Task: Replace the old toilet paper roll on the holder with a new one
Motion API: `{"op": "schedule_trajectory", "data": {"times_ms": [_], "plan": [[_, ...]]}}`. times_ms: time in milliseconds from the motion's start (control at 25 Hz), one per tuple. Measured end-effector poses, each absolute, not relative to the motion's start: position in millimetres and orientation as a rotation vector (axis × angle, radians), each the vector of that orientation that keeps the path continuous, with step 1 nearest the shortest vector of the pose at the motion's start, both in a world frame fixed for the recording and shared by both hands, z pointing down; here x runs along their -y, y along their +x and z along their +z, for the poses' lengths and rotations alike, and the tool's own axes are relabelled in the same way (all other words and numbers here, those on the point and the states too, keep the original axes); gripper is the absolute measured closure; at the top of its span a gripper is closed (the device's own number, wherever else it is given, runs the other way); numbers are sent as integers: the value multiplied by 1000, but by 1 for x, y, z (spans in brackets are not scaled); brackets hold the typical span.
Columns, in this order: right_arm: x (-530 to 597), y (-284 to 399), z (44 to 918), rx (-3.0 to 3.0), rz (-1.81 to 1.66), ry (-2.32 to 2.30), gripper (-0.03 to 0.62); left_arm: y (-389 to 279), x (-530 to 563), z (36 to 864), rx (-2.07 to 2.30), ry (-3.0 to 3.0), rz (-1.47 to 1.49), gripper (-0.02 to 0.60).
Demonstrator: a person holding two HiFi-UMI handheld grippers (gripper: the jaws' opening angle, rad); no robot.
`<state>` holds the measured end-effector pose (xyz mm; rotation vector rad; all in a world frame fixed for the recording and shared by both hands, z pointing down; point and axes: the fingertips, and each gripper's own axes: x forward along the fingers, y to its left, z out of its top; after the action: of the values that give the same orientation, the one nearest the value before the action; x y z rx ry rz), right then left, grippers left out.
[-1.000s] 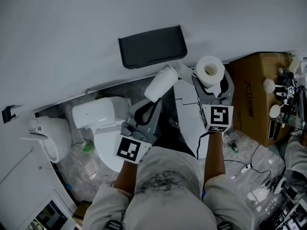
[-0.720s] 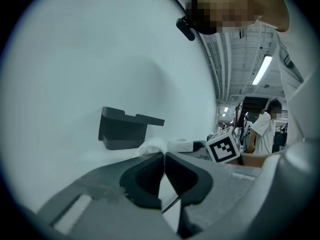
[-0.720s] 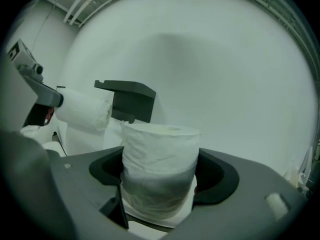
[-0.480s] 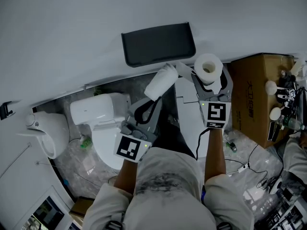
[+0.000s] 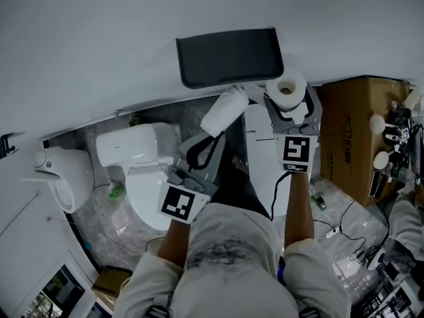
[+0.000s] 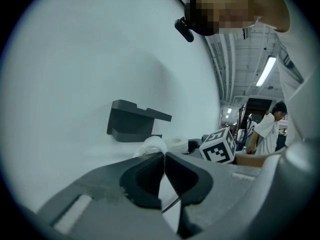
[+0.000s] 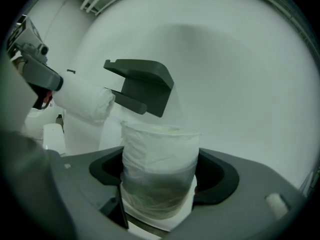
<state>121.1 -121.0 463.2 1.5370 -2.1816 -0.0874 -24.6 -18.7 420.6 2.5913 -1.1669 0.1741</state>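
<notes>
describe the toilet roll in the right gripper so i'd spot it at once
Find the dark holder on the white wall. Just below its right end, a toilet roll stands upright in the right gripper. Unlike the tilted roll to its left, its hollow core faces up toward the camera.

Holder (image 5: 228, 57) juts from wall (image 5: 99, 32) — toilet (image 5: 136, 154) crowds below.

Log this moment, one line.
left gripper: shut on tilted roll | right gripper: shut on upright roll | holder: no roll on it

White toilet roll (image 5: 287, 90), dark-grey holder (image 5: 228, 57)
</notes>
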Motion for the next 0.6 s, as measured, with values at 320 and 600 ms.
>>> {"op": "schedule_trajectory", "data": {"times_ms": [320,600], "plan": [[128,109,465,2157,-157,1479,194,-34,19,423,1184,2574,169,568],[133,102,463,2107,-247,1418,194,-40,19,421,1194,2567,170,568]]}}
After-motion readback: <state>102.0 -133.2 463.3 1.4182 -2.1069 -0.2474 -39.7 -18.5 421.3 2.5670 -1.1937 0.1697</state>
